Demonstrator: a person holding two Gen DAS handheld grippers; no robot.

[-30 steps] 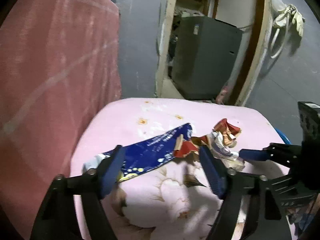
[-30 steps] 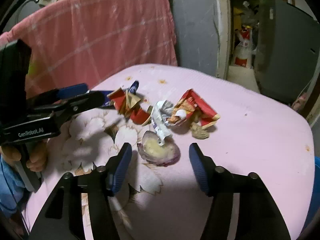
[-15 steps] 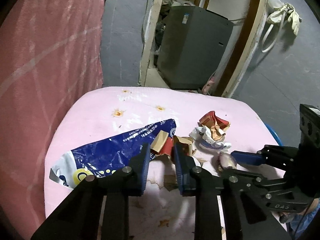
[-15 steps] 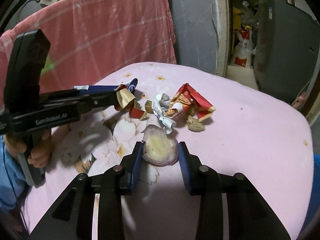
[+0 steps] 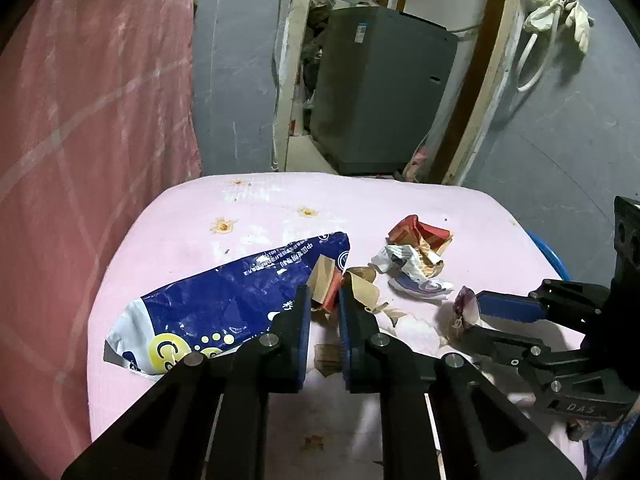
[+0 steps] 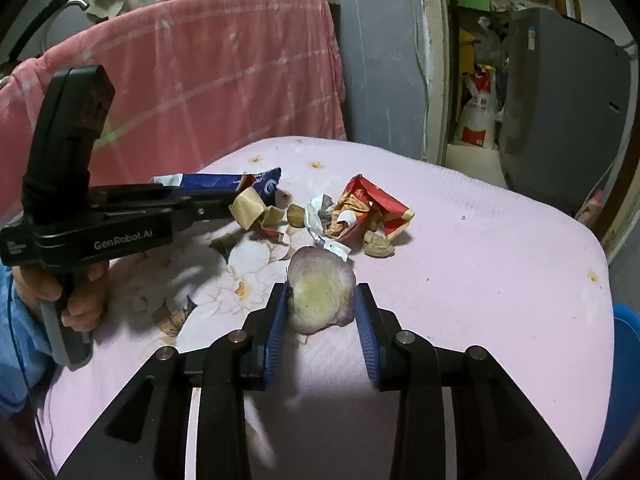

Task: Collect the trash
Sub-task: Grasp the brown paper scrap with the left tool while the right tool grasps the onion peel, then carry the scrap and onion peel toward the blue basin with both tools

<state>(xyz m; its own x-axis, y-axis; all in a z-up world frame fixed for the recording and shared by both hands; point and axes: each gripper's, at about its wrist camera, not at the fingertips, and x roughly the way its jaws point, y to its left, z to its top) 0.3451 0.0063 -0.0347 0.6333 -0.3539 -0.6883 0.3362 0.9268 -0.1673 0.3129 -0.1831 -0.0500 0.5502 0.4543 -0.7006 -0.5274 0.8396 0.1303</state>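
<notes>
My left gripper [image 5: 323, 300] is shut on a tan and red paper scrap [image 5: 325, 280] and holds it over the pink cushion [image 5: 192, 220]; it also shows in the right wrist view [image 6: 236, 204]. My right gripper [image 6: 320, 300] is shut on a purple onion skin piece [image 6: 320, 292], which also shows in the left wrist view [image 5: 464, 308]. A blue plastic bag [image 5: 224, 304] lies flat on the left. A crumpled red and white wrapper [image 6: 356, 208] and brown shell bits [image 6: 378, 246] lie in the middle.
A pink checked cloth [image 6: 192, 76] hangs behind the cushion. A grey cabinet [image 5: 380, 88] stands in the doorway beyond. A blue bin rim [image 6: 626, 344] shows at the cushion's right edge. Small brown scraps [image 6: 172, 312] lie on the flower print.
Both grippers closed from wide open: the left onto the paper scrap, the right onto the onion skin. Both have lifted their pieces slightly off the cushion.
</notes>
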